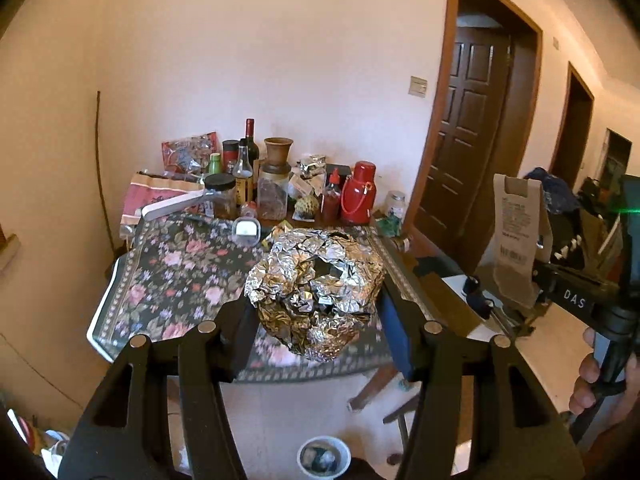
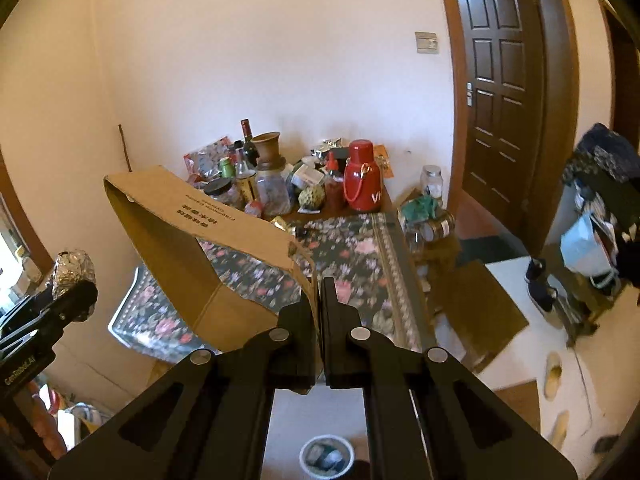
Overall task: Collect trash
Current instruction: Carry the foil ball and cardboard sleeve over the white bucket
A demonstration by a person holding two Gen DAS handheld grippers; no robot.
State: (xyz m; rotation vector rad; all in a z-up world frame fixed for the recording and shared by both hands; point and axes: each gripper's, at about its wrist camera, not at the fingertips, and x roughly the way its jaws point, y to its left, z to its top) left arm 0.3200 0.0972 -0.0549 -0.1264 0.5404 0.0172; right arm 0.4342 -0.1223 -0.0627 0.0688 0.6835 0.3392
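**Two grippers, two pieces of trash held above the table**

Both tools are loaded. Nearest in the left wrist view, the left gripper [image 1: 316, 312] has its jaws part-way apart and clamped on a crumpled foil ball [image 1: 316, 280], which fills the gap between the pads and hangs in the air in front of the table [image 1: 120, 320]. In the right wrist view the right gripper [image 2: 320, 300] is pinched fully together on the edge of a brown cardboard piece [image 2: 192, 240]; the sheet bends up and away to the left, printed side up, above the floral cloth [image 2: 360, 248].

Each tool shows in the other's camera: the foil ball sits at the far left of the right view, and the cardboard with its label stands at the right of the left view, where a hand [image 1: 588, 376] grips the tool's handle.

Below both grippers, on the pale floor, is a small round bin [image 2: 326, 456] with scraps inside.

Farther off, the back of the table is crowded with bottles and jars, a red flask [image 2: 360, 176] and a clay vase [image 2: 268, 148] among them, plus more foil. Behind stands a pale wall, and to the right a dark wooden door [image 2: 500, 80].
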